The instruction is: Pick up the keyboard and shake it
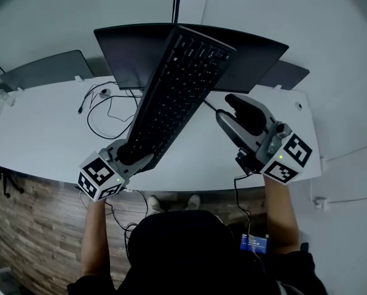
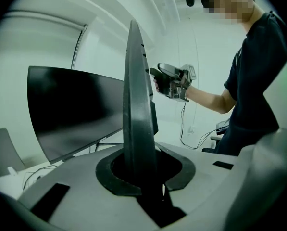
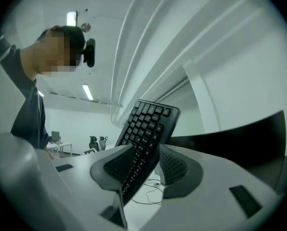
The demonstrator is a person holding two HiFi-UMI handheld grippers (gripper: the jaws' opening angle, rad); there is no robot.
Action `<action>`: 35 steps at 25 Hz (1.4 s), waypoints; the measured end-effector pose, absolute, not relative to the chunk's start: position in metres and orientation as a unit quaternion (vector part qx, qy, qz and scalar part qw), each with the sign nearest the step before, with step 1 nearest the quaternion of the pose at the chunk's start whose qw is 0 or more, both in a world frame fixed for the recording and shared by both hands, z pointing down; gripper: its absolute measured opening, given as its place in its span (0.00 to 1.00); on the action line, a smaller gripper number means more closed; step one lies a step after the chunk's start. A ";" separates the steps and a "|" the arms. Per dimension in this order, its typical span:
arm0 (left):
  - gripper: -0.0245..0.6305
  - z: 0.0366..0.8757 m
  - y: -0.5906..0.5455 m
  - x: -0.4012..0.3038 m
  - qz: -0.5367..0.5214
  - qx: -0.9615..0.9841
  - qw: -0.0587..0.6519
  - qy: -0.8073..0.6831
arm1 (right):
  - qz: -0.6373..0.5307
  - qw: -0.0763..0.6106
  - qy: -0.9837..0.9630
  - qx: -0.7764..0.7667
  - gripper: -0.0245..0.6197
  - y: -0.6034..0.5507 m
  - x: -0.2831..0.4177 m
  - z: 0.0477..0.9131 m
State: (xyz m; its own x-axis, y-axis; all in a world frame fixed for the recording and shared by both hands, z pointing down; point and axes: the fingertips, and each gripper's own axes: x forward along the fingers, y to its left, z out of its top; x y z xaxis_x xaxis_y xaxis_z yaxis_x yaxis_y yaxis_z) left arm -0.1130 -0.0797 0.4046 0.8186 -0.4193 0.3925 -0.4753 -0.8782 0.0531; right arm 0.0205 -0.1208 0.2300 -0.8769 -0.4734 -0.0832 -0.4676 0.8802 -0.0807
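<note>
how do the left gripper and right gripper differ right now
The left gripper grips the near end of the keyboard, holding it tilted up off the desk; the right gripper holds nothing. The left gripper's jaws are shut; the right gripper's jaws stand apart, clear of the keyboard. Both are hand-held and of the same build.

Left gripper (image 2: 144, 172): grey fingers (image 2: 109, 174) clamped on the keyboard, their dark pads pressing either side of its lower end.
Keyboard (image 2: 136, 105): black, seen edge-on, rising nearly upright from between the fingers.
Monitor (image 2: 71, 112): dark screen beyond the fingers, to their left.
Right gripper (image 2: 160, 80): held up in the air beyond the fingers, just right of the keyboard's edge, with a cable (image 2: 183, 129) hanging below it.
Person (image 2: 254, 85): in a dark top, far right of the fingers, forearm stretched to the right gripper.
Tabletop (image 2: 13, 182): white, low to the fingers' left.
</note>
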 end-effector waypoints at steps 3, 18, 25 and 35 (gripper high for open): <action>0.19 0.404 -0.088 -0.121 0.213 0.943 0.061 -0.249 | 0.016 0.011 0.970 -0.243 0.30 -0.113 0.004 0.223; 0.18 0.450 -0.117 -0.148 0.392 0.864 -0.041 -0.315 | 0.217 -0.180 0.924 -0.258 0.35 -0.089 -0.037 0.249; 0.19 0.457 -0.116 -0.151 0.444 0.837 -0.080 -0.310 | 0.300 -0.244 0.890 -0.240 0.37 -0.084 -0.058 0.266; 0.19 0.466 -0.111 -0.155 0.519 0.791 -0.136 -0.294 | 0.431 -0.421 0.773 -0.197 0.37 -0.082 -0.067 0.335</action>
